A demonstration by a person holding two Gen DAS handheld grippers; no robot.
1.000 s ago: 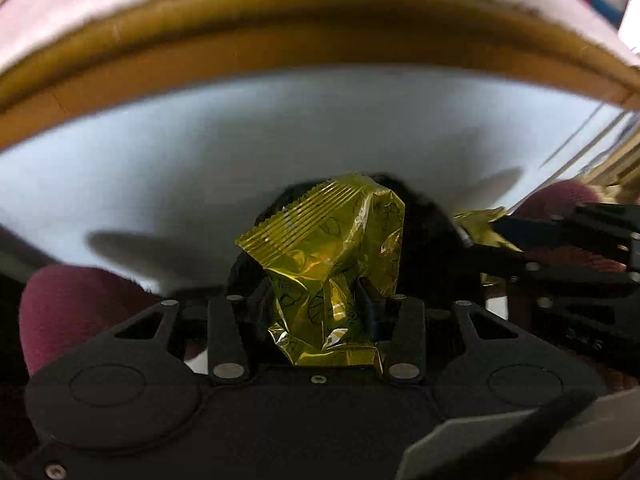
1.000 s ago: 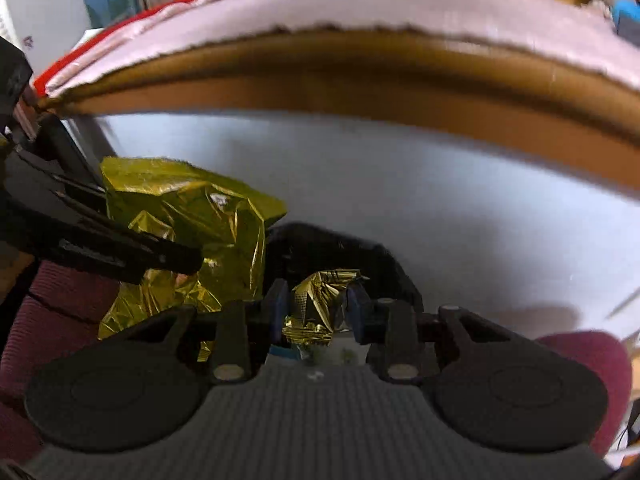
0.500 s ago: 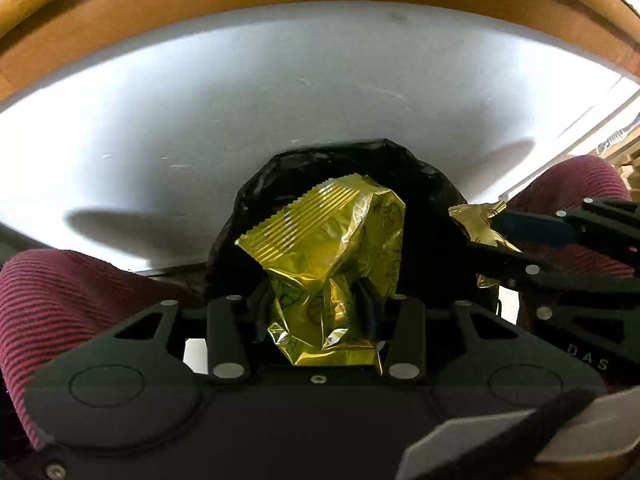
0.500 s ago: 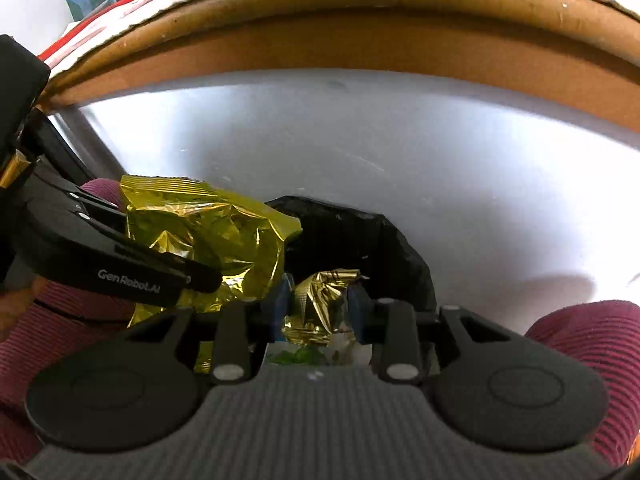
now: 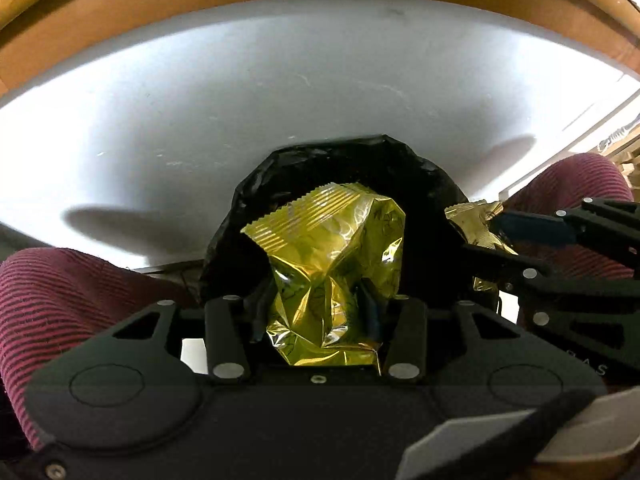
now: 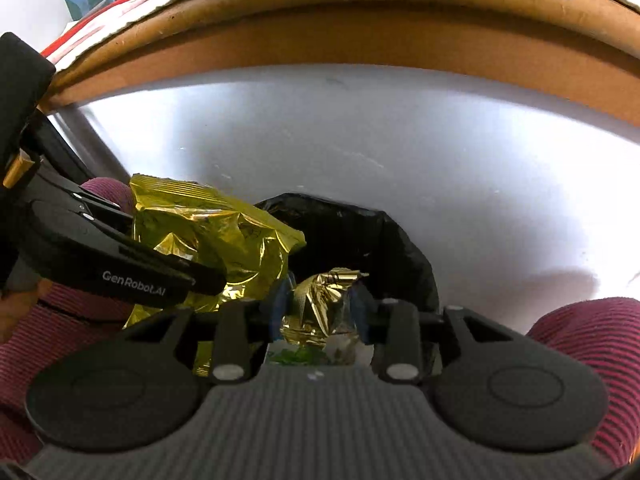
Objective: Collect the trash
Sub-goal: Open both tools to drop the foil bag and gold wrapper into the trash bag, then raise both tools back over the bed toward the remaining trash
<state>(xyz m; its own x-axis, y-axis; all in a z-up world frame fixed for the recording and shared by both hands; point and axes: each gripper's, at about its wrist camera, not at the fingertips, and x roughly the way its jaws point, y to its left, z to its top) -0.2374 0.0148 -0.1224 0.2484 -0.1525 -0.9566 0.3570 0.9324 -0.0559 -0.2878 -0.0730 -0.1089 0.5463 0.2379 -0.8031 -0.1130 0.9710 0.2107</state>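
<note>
Both claws hang over the mouth of the black bin bag [image 5: 348,168], which lies straight ahead of and below them, so the drop turns on each wrapper being above that dark opening rather than its rim. The left claw [image 5: 318,300] is clamped on the large gold wrapper [image 5: 332,256], whose long axis stands up out of the jaws with its crimped edge on top; its jaws have just been easing apart, but the wrapper is between them and not falling. The right claw [image 6: 320,312], just beside it, grips the small crumpled gold wrapper [image 6: 324,300]; its jaws have also been opening, with the foil caught between them. The small wrapper looks well centred over the bag; the large one sits nearer the bag's left edge in the right wrist view. The person's knees in red striped trousers [image 5: 60,300] flank the bag, and the white floor [image 5: 200,120] lies beyond.
</note>
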